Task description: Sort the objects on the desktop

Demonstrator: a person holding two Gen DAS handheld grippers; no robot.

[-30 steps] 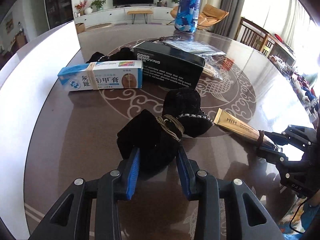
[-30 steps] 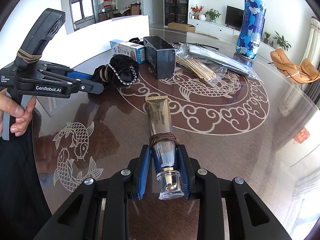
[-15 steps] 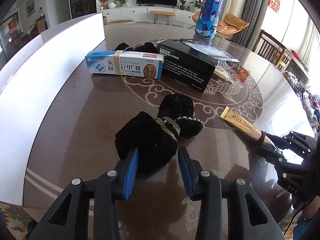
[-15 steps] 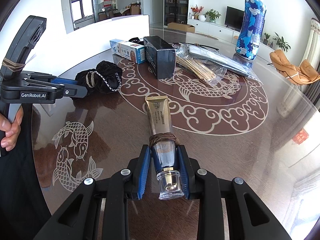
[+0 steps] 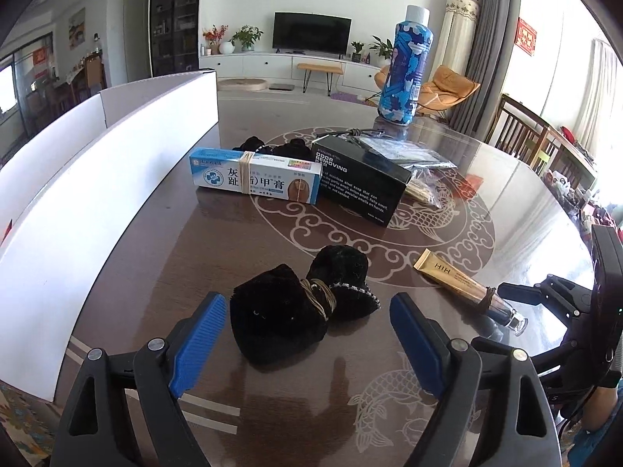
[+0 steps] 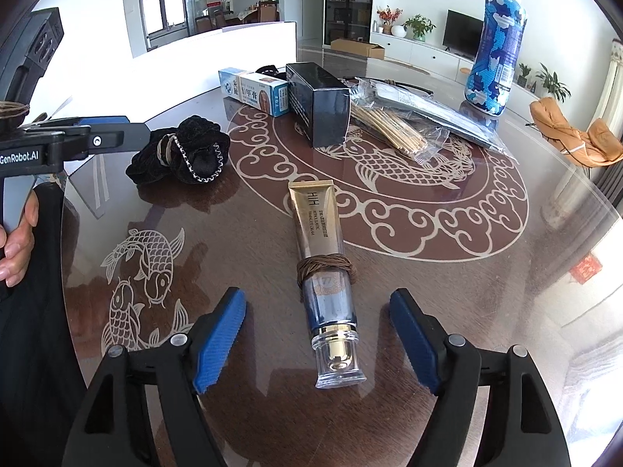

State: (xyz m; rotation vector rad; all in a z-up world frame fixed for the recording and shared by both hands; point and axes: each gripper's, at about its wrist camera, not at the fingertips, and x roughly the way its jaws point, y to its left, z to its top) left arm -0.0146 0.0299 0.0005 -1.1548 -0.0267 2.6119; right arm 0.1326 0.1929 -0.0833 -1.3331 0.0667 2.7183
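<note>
A black velvet bundle [image 5: 300,311] tied with brown cord lies on the brown table [image 5: 163,257], between the spread jaws of my open left gripper [image 5: 307,334]. It also shows in the right wrist view [image 6: 179,155]. A gold and blue cream tube [image 6: 323,260] with a clear cap lies flat between the spread jaws of my open right gripper [image 6: 317,334]. The tube also shows at the right of the left wrist view [image 5: 463,288]. Neither gripper touches its object.
A blue-white medicine box [image 5: 257,175], a black box [image 5: 358,179], a bag of wooden sticks [image 6: 393,124], flat plastic packets [image 6: 432,109] and a tall blue patterned bottle [image 5: 405,70] stand further back. A white board [image 5: 97,179] lines the table's left edge.
Both grippers have opened and let go: the left released the black bundle near the table's front, the right released the tube. The left gripper pulled the bundle toward the near edge first.
</note>
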